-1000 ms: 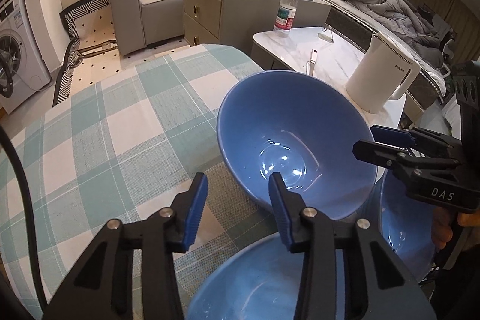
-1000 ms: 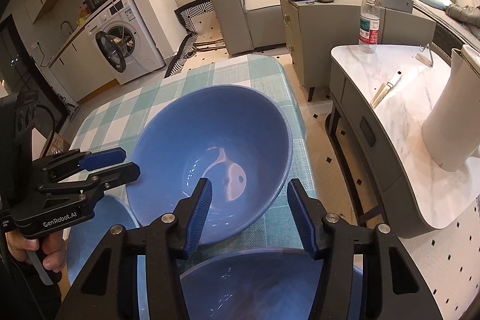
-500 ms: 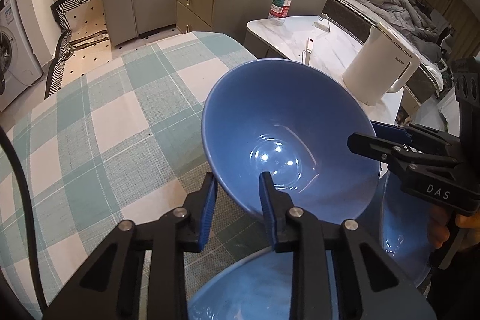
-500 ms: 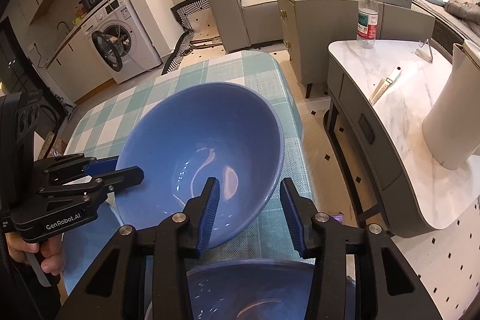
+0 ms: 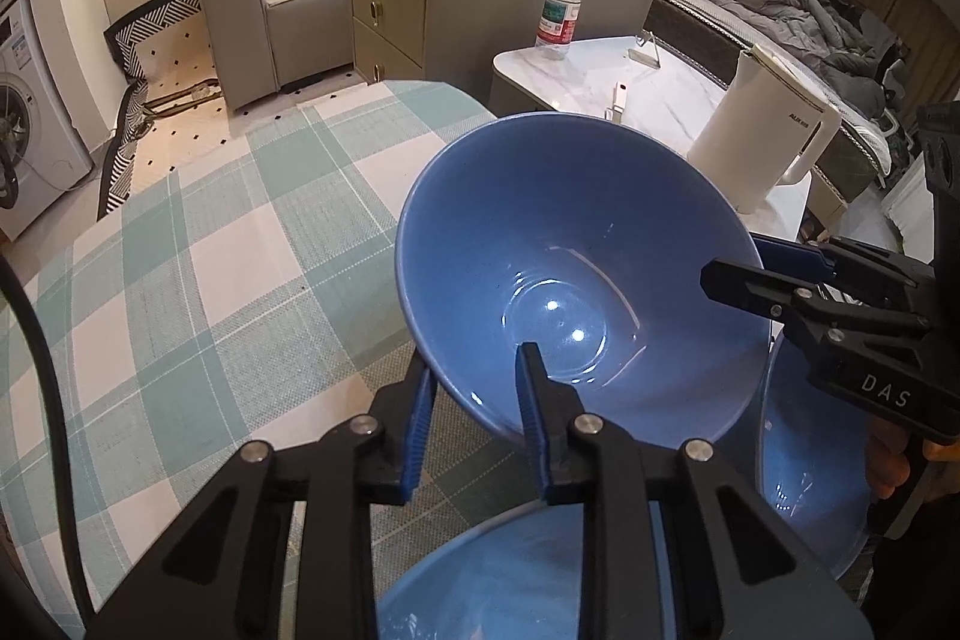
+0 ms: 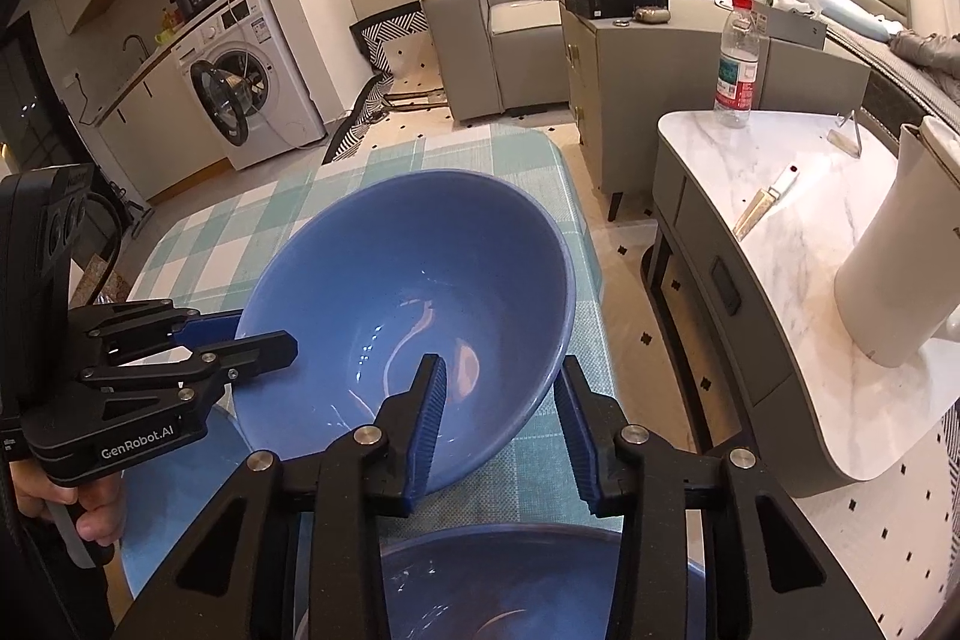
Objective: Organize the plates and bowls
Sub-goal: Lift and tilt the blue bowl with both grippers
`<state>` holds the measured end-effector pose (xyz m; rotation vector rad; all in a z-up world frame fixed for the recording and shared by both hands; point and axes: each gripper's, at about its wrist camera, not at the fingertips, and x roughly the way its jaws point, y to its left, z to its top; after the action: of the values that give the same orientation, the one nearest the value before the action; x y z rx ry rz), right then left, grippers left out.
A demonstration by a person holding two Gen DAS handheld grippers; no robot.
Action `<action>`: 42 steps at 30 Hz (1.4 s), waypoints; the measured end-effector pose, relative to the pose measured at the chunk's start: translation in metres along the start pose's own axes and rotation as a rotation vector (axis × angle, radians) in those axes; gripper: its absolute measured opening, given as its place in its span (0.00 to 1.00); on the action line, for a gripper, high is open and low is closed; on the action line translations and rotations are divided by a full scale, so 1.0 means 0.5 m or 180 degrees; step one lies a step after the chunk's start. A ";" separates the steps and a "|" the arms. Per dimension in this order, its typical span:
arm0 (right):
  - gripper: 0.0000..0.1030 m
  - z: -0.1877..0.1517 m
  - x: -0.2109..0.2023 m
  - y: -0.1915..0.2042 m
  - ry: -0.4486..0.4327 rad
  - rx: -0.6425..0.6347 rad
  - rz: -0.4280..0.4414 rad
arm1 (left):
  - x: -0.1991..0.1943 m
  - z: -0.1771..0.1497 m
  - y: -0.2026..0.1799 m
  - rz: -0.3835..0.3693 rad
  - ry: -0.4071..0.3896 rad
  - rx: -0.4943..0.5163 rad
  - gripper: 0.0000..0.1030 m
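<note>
Three blue bowls are before us, and the large bowl (image 5: 576, 274) (image 6: 408, 316) is tilted above the checked tablecloth (image 5: 198, 268) (image 6: 420, 160), gripped at its rim from both sides. Our left gripper (image 5: 474, 412) (image 6: 240, 340) has its jaws narrowed onto the near rim, one finger inside and one outside. Our right gripper (image 6: 501, 415) (image 5: 756, 262) likewise straddles the opposite rim, though its outer pad looks slightly clear of the wall, so we cannot tell how firmly it bites. A second bowl (image 5: 810, 484) (image 6: 168, 508) sits just beside the large one, and a third bowl (image 5: 528, 580) (image 6: 510, 580) lies beneath our fingers. Only the right wrist view shows the washing machine (image 6: 252, 94) whole; both show the white kettle (image 5: 762, 136) (image 6: 900, 268) on the marble table (image 5: 600, 82) (image 6: 810, 220).
</note>
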<state>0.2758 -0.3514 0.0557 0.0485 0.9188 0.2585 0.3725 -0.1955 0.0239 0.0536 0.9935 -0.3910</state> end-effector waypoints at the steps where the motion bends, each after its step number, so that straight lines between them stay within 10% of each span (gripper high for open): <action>1: 0.38 0.000 -0.005 0.000 -0.0023 -0.0003 -0.0007 | -0.004 0.001 -0.001 -0.0007 -0.0020 0.0000 0.25; 42: 0.38 -0.036 -0.229 0.119 -0.0736 -0.0195 0.0024 | -0.194 -0.050 -0.012 -0.0047 -0.0679 -0.0038 0.25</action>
<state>0.1836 -0.3229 0.1431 0.0246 0.6807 0.2816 0.3034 -0.1670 0.0907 -0.0063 0.7860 -0.3955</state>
